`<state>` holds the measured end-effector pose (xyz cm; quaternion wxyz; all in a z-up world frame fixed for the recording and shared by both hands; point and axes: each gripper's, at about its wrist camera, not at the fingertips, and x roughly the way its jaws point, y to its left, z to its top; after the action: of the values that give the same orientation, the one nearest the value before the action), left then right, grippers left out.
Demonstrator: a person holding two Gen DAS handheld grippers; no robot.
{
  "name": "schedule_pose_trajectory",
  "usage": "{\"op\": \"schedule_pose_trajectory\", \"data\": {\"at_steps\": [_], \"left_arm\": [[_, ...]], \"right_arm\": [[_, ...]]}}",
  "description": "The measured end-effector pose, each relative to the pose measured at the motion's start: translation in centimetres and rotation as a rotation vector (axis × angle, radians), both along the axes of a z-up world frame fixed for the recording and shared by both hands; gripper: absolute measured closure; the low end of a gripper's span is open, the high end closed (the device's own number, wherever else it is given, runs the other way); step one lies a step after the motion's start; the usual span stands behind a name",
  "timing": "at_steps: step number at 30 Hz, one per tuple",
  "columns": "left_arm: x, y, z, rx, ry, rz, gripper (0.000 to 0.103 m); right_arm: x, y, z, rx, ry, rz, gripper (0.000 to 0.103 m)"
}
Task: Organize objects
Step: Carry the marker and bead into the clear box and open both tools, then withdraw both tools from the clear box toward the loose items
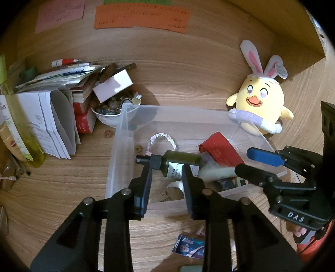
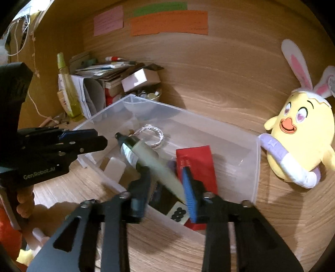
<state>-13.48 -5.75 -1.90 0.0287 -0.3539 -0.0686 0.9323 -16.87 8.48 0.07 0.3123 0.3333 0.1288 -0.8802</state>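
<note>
Now, left gripper [image 1: 166, 180] spread, empty, over the clear bin [image 2: 256, 167]; inside lies the dark green bottle [image 1: 182, 165], rigid and slick, best pinched mid-body. Right gripper [image 2: 165, 184] spread around a pale tube [image 2: 159, 167].

I'm working at a home desk, by the look of it: a wood-grain desktop [image 1: 178, 83] ahead of my tools, with coloured paper notes [image 1: 142, 17] stuck on the back panel. Off to my left sit stacked books and papers [image 1: 62, 92] and a bowl of pebbles [image 1: 111, 108]; a chick plush toy [image 1: 259, 100] leans at right.
</note>
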Motion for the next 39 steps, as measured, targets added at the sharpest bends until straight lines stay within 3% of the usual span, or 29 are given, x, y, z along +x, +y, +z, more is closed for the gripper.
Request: {"op": "schedule_pose_trajectory", "data": {"at_steps": [5,11,15,19,27,39], "left_arm": [[0.9,0.0,0.6,-0.005,0.019,0.009,0.048],[2.6,0.3,1.6,-0.056,0.059,0.018,0.034],[3.8,0.5,2.1,-0.070,0.072,0.017,0.025],[4.7,0.5,2.0,-0.070,0.062,0.023,0.014],[6.2,0.3,1.1,-0.061,0.016,0.036,0.008],[7.8,-0.3,-2.0,-0.036,-0.098,0.047,0.008]], "right_arm": [[0.5,-0.1,0.4,-0.007,0.017,0.005,0.065],[0.9,0.3,1.1,-0.032,0.010,0.000,0.063],[1.9,0.9,1.7,-0.044,0.022,0.001,0.050],[3.1,1.5,2.3,-0.057,0.035,0.007,0.047],[5.6,2.3,2.7,-0.072,0.047,0.026,0.037],[7.1,1.6,-0.2,-0.026,-0.021,0.057,0.037]]}}
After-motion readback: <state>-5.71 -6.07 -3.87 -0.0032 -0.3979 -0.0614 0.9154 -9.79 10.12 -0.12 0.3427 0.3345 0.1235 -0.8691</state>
